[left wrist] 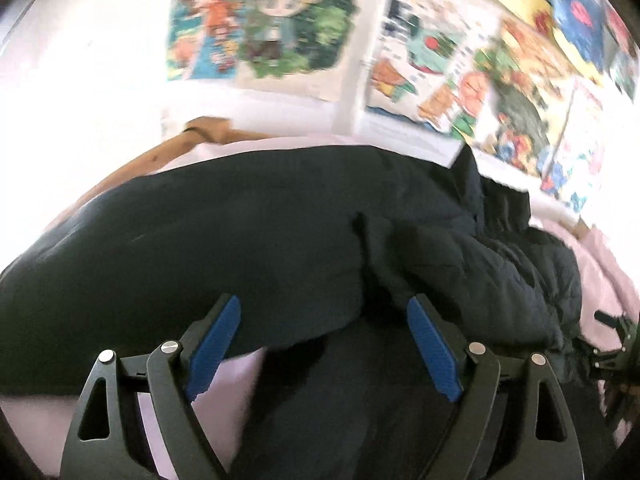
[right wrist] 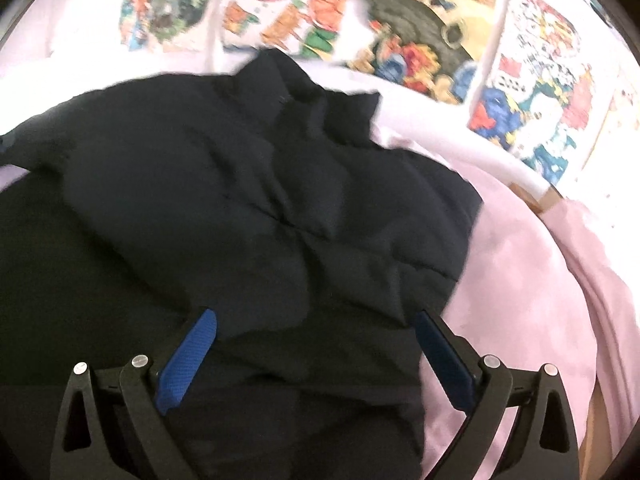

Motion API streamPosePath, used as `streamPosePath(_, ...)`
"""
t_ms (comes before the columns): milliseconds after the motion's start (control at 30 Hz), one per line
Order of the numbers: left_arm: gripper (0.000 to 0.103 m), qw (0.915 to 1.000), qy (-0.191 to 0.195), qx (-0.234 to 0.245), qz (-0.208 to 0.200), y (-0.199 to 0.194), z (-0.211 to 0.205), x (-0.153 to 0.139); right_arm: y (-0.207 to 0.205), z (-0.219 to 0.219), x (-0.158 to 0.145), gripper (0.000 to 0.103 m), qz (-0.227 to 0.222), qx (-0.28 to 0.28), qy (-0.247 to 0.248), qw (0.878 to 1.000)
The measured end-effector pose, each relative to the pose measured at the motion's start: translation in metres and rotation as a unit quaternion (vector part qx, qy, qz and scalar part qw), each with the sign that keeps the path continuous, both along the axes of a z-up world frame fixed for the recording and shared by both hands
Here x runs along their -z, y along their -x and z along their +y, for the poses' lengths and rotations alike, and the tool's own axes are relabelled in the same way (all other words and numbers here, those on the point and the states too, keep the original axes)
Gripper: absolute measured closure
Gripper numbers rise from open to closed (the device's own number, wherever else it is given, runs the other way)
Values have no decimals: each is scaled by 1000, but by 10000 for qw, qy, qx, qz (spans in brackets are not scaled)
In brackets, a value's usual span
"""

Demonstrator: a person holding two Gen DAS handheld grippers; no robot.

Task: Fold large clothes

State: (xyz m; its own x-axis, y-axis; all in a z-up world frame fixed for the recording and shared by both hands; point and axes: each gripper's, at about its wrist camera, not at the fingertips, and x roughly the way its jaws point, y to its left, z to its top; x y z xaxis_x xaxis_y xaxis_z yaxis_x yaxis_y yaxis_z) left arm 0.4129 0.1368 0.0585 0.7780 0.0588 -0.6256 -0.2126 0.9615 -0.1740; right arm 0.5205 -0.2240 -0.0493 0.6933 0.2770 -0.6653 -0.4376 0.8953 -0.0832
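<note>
Jaws of both tools stand wide and grip nothing: the left gripper [left wrist: 324, 320] hangs above the near hem of the dark padded jacket [left wrist: 248, 232], its blue pads [left wrist: 218, 340] clear of the cloth, and the right gripper [right wrist: 316, 336] hovers the same way over the jacket's other half, pads spread with only loose fabric below them.

That jacket lies spread on the pink bedsheet [right wrist: 520, 288], under a wall of bright cartoon posters [left wrist: 440, 72]. It covers most of the bed in both views, part folded already, I'd judge, since one quilted layer sits humped on top of a flatter layer.

As for handling, it looks soft, puffy and light for its bulk, with a smooth shell that may well slide on itself and spring back out of a crease. A thin pinch would likely slip, so a hem, a side seam or a doubled edge is the place to bite, each tool taking one corner so the panel lifts evenly.

Its collar [right wrist: 280, 76] appears to point away toward the wall, hem toward the cameras, so the long axis runs from near to far; the blur makes that collar reading uncertain.
</note>
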Motion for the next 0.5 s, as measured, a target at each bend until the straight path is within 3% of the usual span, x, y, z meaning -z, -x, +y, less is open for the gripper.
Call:
streamPosePath(100,17,9978,370,-549,-78,33,28,-1,12,13,-24,2,40,-374,-324,9988)
streamPosePath(200,13,9855,1070,-1309,-121,64,65,6,26,24,-47,0,117,-709,-798,9942)
streamPosePath(267,13,9690,1720,-1771,-127,82,90,14,34,34,-56,0,143,-882,-972,9912)
streamPosePath(400,13,9265,2804,-2494,-288,120,128,36,51,57,-57,0,229,-1242,-974,9872)
streamPosePath(500,13,9153,3025,-2604,-534,130,137,38,58,72,-50,0,225,-1421,-787,9865)
